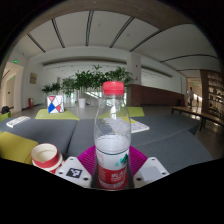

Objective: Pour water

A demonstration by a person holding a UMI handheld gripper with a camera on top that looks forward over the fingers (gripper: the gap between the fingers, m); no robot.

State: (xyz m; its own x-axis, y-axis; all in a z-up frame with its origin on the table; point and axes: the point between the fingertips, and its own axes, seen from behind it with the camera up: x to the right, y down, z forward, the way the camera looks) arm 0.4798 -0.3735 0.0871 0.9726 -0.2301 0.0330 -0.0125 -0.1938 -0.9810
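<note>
I hold a clear water bottle, red cap on, upright between my gripper fingers, both pads pinching its labelled lower body above a grey table. A red-rimmed paper cup stands just beside the left finger. To pour well, I judge the cap must come off first. The gripper points level, forward.

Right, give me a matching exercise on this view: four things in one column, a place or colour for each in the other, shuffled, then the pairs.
Things:
1. bottle
2. bottle cap
3. paper cup
4. plants

Descriptions:
A. red
B. far beyond the tables, in front of the windows
C. upright between the gripper fingers
D. left of the bottle, beside the left finger

Pairs: 1-C, 2-A, 3-D, 4-B
</note>
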